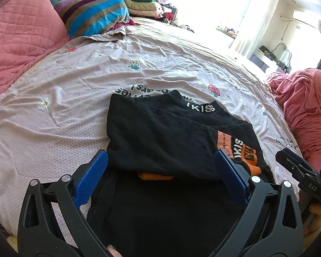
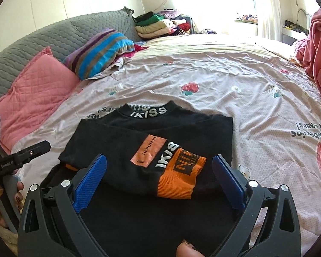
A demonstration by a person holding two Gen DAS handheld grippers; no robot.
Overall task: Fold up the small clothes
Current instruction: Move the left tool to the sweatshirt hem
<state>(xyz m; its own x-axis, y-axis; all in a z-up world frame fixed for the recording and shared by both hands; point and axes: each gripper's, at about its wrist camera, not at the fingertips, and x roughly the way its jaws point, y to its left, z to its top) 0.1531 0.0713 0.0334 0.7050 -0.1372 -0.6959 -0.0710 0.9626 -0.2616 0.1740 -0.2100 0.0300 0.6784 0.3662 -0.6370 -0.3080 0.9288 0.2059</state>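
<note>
- Across the whole scene spreads a bed (image 2: 214, 81) with a pale pink strawberry-print sheet, wrinkled.
- Along its far side stands a grey quilted headboard (image 2: 53, 32), with a pink quilted pillow (image 2: 38, 85) and a striped pillow (image 2: 100, 51) leaning against it.
- Beyond the striped pillow sits a pile of folded clothes (image 2: 156, 25).
- At the bed's right edge lies a bunched pink blanket (image 1: 306, 107).
- Near the front of the bed lies a black sweater (image 2: 126, 132), partly folded, sleeves laid over the body, collar lettering facing away.
- One orange cuff (image 2: 179, 177) rests on top of it.
- Over the sweater's near part hovers the left gripper (image 1: 160, 177), jaws wide apart, nothing clamped.
- Beside it the right gripper (image 2: 160, 177) likewise has jaws wide apart, holding nothing.
</note>
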